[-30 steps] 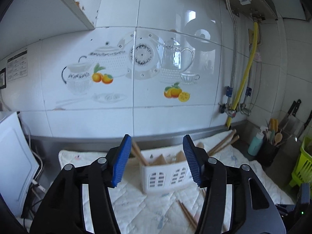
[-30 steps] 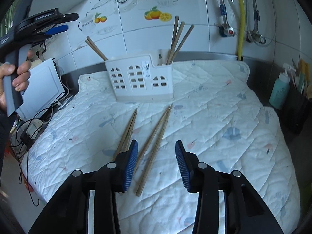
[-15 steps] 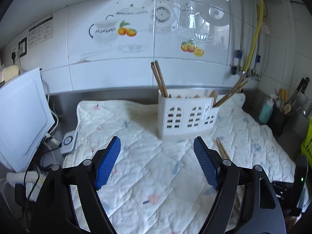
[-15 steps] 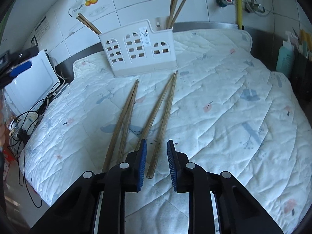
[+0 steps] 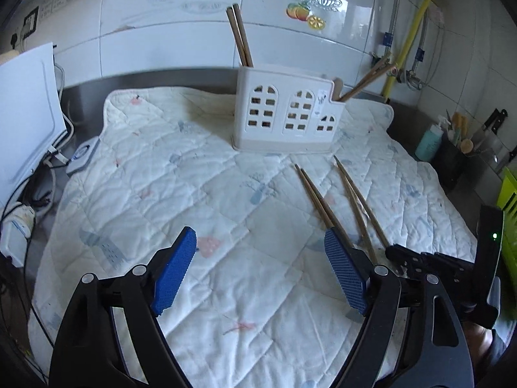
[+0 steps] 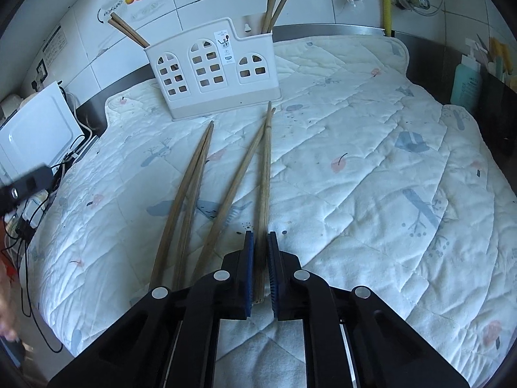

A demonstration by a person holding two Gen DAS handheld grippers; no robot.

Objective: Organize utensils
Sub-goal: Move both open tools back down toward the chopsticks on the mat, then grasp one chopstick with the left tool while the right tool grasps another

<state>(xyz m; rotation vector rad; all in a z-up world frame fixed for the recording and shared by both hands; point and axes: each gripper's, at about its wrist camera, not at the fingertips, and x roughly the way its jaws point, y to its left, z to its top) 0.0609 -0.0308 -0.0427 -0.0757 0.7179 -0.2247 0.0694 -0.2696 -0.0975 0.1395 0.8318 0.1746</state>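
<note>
My right claw [image 6: 261,245] pinches the butt of one chopstick [image 6: 265,174] lying on the quilted mat [image 6: 371,161] before the white holder [image 6: 213,74]; left claw [image 5: 258,258] wide, hovering

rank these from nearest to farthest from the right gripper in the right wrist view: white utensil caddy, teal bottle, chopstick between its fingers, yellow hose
1. chopstick, between the right gripper fingers, running ahead.
2. white utensil caddy, ahead and slightly left on the quilted mat.
3. teal bottle and yellow hose, far right and at the back wall; too close to call.
</note>
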